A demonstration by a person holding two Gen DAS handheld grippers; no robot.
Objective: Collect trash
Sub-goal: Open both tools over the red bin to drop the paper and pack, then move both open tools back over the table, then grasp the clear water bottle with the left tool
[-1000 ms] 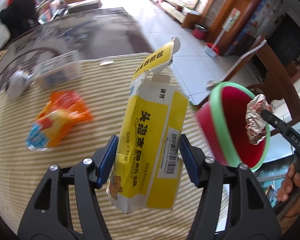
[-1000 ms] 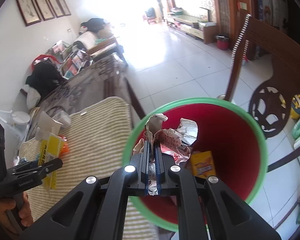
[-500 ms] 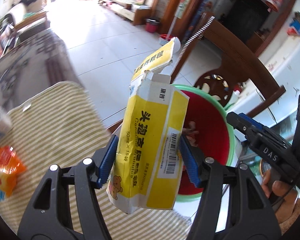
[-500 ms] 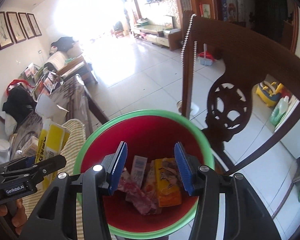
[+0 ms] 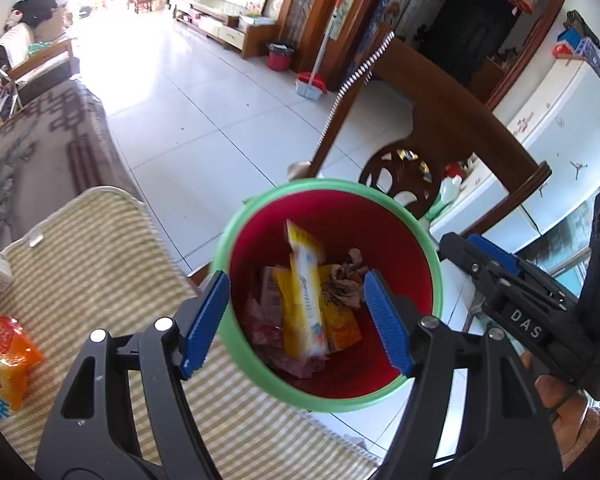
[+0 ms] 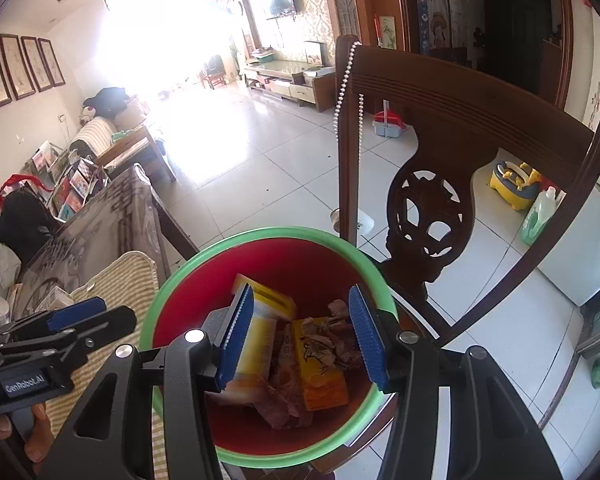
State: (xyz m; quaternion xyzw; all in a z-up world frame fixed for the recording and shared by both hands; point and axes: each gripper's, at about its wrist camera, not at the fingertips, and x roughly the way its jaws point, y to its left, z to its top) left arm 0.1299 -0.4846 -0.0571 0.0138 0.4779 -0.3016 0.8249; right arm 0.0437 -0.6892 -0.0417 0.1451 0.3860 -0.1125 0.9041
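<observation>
Striped tablecloth [image 5: 100, 248] edge; yellow carton [image 5: 304, 300] in red bin [image 5: 434, 280], below left gripper [image 5: 296, 316], jaws just opened, empty.

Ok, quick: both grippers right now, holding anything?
Left gripper: open, just widened, empty; yellow carton in the red bin.
Right gripper: open, empty.

Ahead of you stands a dark carved wooden chair [image 6: 428, 216] on the pale tiled floor [image 6: 260, 152], with a yellow potty seat [image 6: 514, 184] and a green bottle [image 6: 538, 216] behind it. On your left, the striped cloth [image 5: 100, 256] covers the worktop, and framed pictures [image 6: 20, 68] hang on the wall.
</observation>
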